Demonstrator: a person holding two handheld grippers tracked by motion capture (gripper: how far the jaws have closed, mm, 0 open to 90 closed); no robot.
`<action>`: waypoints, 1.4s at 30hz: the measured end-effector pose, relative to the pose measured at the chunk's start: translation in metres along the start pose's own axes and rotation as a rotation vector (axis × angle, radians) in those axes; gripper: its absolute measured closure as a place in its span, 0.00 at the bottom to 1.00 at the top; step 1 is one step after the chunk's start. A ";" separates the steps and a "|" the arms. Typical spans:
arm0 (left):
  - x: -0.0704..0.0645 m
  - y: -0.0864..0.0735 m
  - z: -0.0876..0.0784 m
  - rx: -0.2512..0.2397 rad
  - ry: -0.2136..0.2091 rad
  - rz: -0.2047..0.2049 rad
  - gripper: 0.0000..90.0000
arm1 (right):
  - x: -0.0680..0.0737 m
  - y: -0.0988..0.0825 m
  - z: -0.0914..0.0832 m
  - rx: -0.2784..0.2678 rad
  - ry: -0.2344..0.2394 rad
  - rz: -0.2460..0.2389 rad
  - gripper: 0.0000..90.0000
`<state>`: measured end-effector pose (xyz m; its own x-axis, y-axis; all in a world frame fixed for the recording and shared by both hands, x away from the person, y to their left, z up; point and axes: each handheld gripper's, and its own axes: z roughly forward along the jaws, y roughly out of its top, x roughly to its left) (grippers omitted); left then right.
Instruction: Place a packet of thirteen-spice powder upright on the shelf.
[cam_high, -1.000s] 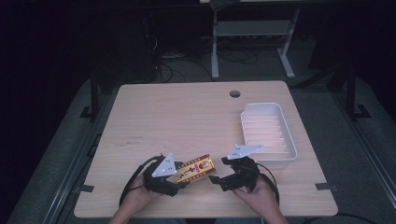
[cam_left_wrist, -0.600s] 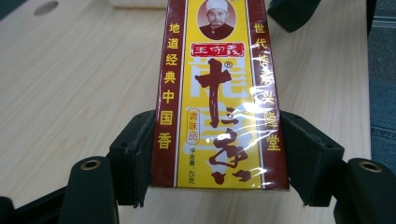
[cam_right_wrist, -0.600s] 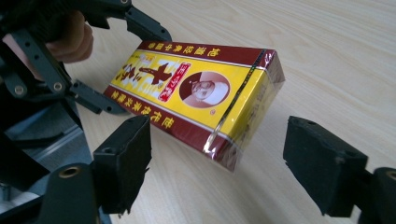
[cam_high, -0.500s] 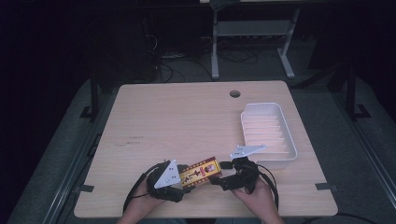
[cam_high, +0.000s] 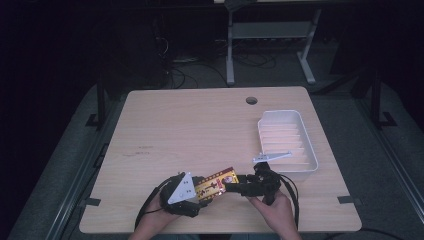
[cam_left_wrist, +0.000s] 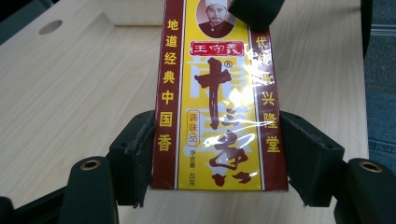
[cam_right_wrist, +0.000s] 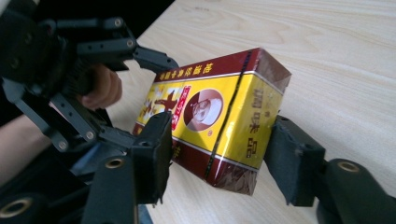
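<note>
A yellow and dark red box (cam_high: 215, 184) printed with Chinese characters is held just above the table near its front edge. My left gripper (cam_high: 200, 192) is shut on its near end; in the left gripper view both pads press the sides of the box (cam_left_wrist: 217, 107) at the left gripper (cam_left_wrist: 219, 158). My right gripper (cam_high: 233, 189) comes in from the right and is shut on the other end. In the right gripper view the box (cam_right_wrist: 215, 121) sits between the jaws of the right gripper (cam_right_wrist: 222, 161), and both pads touch it.
A white ribbed tray (cam_high: 310, 150) stands at the right edge of the wooden table (cam_high: 200, 130), just behind my right hand. A round cable hole (cam_high: 251, 100) lies near the far edge. A metal stand (cam_high: 270, 45) is on the floor beyond.
My right gripper has moved left onto the free end of the box and closed on it. The left gripper and box shifted slightly to the right.
</note>
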<state>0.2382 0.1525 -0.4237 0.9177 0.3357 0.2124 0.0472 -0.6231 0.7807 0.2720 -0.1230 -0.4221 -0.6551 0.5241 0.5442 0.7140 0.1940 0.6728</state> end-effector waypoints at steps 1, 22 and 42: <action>0.000 0.000 0.000 0.000 -0.001 -0.002 0.36 | 0.000 0.000 -0.001 -0.008 0.004 0.007 0.51; 0.001 0.000 0.013 0.007 -0.077 -0.012 0.30 | 0.019 0.013 -0.010 -0.005 0.027 -0.044 0.76; 0.019 -0.011 -0.002 -0.041 -0.098 -0.116 0.34 | 0.037 0.056 -0.010 0.146 0.008 -0.332 0.76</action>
<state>0.2543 0.1667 -0.4272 0.9412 0.3319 0.0627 0.1406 -0.5539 0.8207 0.2856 -0.1013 -0.3590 -0.8589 0.4060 0.3122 0.4891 0.4690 0.7354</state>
